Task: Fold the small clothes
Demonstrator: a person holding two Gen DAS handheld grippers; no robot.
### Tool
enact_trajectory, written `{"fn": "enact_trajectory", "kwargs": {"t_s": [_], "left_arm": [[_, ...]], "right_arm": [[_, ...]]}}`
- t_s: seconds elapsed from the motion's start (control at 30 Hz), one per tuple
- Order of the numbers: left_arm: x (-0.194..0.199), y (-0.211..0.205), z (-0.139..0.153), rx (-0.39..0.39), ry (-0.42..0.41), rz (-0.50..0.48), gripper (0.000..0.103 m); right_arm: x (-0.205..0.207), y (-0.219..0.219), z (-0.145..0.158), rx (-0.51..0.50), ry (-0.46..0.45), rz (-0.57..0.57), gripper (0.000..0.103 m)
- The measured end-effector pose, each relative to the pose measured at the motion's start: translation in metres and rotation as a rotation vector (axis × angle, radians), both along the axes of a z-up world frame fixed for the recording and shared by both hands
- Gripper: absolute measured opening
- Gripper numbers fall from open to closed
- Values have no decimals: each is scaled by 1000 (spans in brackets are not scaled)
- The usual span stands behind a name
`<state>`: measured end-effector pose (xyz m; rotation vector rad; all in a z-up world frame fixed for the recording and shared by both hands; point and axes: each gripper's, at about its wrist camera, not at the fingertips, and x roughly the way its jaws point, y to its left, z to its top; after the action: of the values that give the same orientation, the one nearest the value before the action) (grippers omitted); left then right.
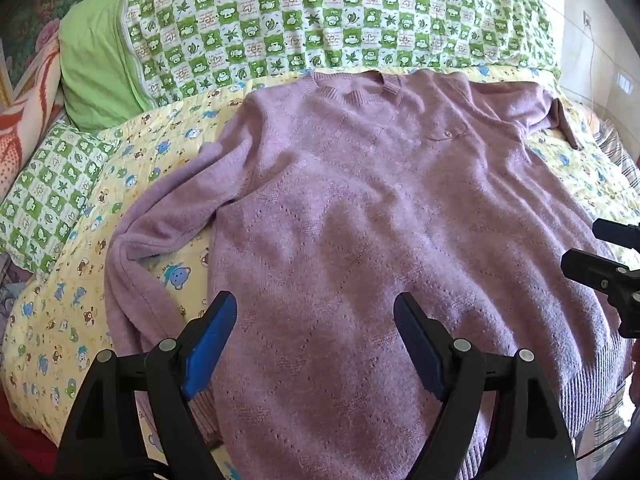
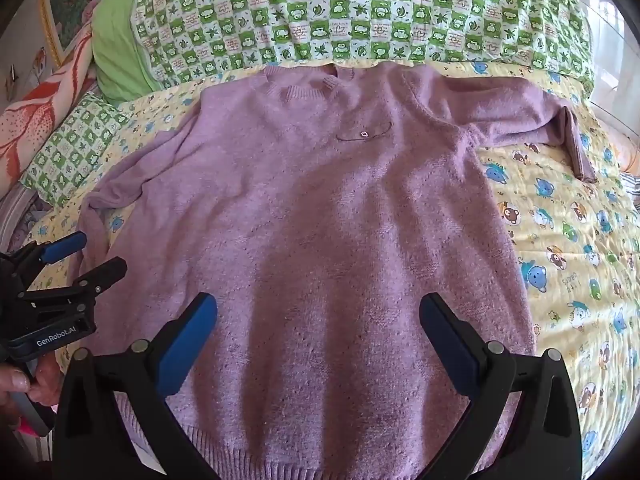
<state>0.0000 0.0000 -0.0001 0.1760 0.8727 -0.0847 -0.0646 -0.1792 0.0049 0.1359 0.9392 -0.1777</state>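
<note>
The lilac sweater [image 2: 312, 240] lay flat on the yellow quilt [image 2: 572, 248], collar toward twelve o'clock; the right gripper [image 2: 318, 314] hovered over its hem, jaws apart and empty. The left gripper [image 1: 316, 312], likewise spread and empty, was at nine o'clock of the right.

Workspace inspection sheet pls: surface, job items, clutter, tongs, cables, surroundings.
Surface: bed with yellow cartoon-print quilt, lightly wrinkled.
Job's things: purple sweater spread flat, front up, collar away from the cameras; left sleeve bent down beside the body, right sleeve out sideways, cuff hanging down.
Clutter: green checked blanket bunched past the collar; green pillow.
Grippers: left tongs open, above the hem area; right tongs open, above the lower body; neither holds cloth.
Cables: thin wire down the far wall.
Surroundings: floral fabric at left; bright wall at right.
</note>
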Motion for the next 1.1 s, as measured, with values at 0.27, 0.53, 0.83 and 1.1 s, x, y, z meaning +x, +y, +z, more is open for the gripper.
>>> {"fn": "enact_trajectory", "kwargs": {"t_s": [0.27, 0.53, 0.83, 1.1], "left_arm": [[-3, -2, 0, 11, -11, -2, 82], [-2, -3, -2, -1, 4, -2, 82], [3, 0, -3, -20, 18, -3, 82], [8, -2, -6, -33, 38, -7, 83]], "right_arm": [[1, -1, -1, -9, -2, 3, 101], [1, -1, 0, -11, 4, 2, 101], [3, -2, 1, -11, 4, 1, 101], [-1, -7, -1, -9, 4, -2, 101]]}}
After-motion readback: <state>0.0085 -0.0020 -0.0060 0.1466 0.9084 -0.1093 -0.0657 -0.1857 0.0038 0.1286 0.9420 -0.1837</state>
